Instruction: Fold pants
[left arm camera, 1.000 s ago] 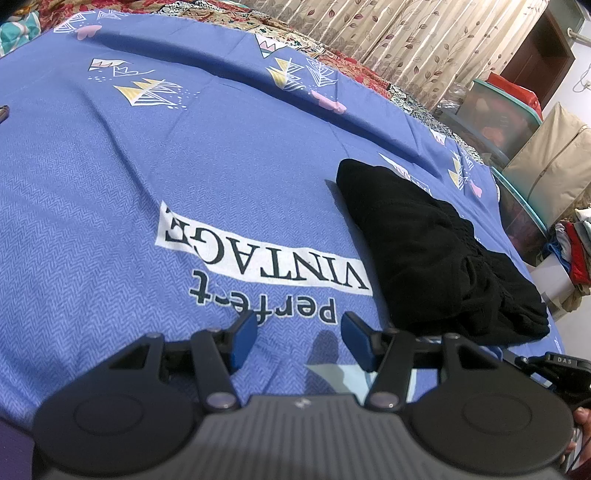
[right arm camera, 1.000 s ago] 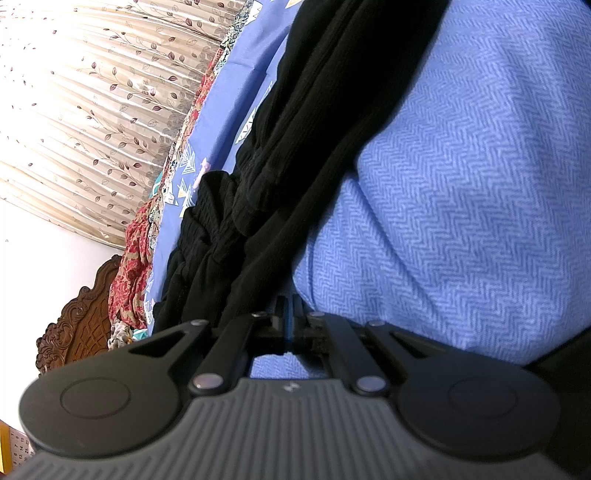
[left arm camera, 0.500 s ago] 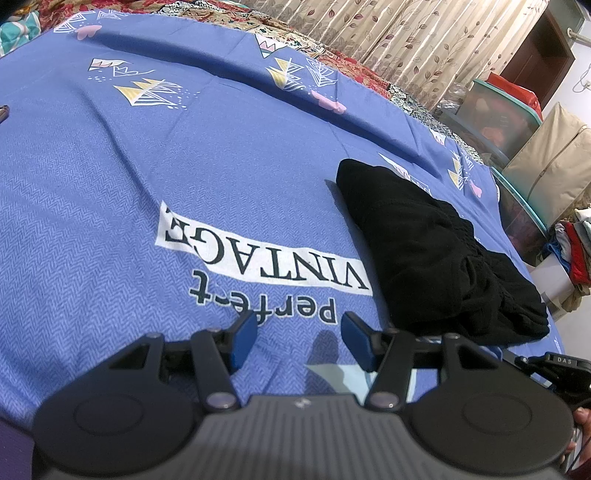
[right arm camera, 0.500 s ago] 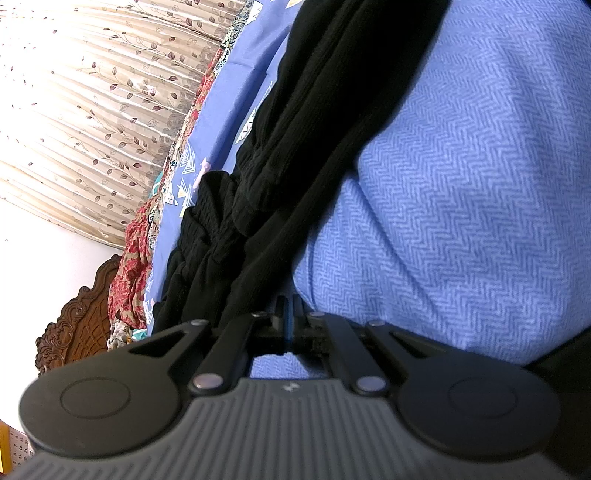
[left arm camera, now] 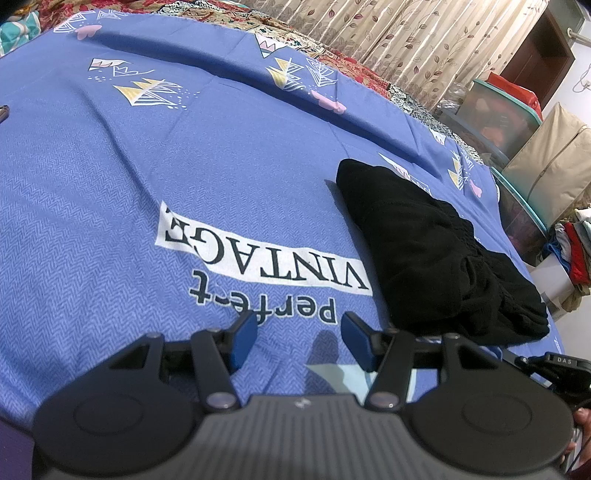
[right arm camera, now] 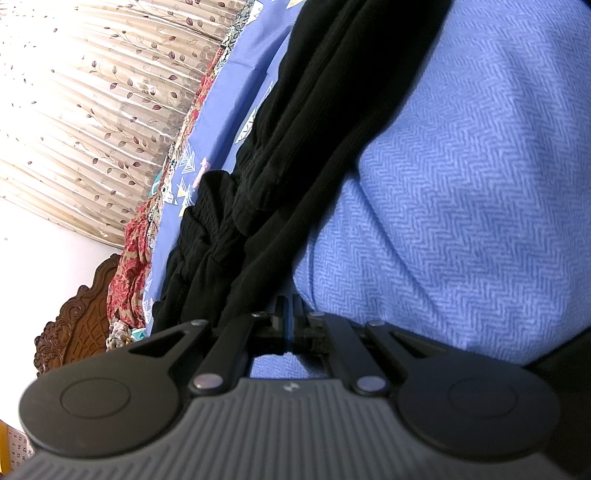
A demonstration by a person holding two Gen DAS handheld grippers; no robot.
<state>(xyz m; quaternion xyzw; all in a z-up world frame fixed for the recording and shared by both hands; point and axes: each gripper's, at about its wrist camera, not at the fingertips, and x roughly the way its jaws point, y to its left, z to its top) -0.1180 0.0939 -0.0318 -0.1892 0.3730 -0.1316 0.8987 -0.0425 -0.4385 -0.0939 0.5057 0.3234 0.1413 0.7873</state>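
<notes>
Right claw is sitting pinched shut beside folded pants, grip unconfirmed; left claw is idling wide, pants at 2 o'clock; next: release.

**Bedroom surroundings, non-task items**

Blue herringbone bedsheet, printed "perfe-t VINTAGE" with triangle motifs. Red floral coverlet along far edge. Beige leaf-patterned curtains behind. Lidded storage bins beside bed. Carved wooden headboard at one end. Stacked clothes at far right.
</notes>
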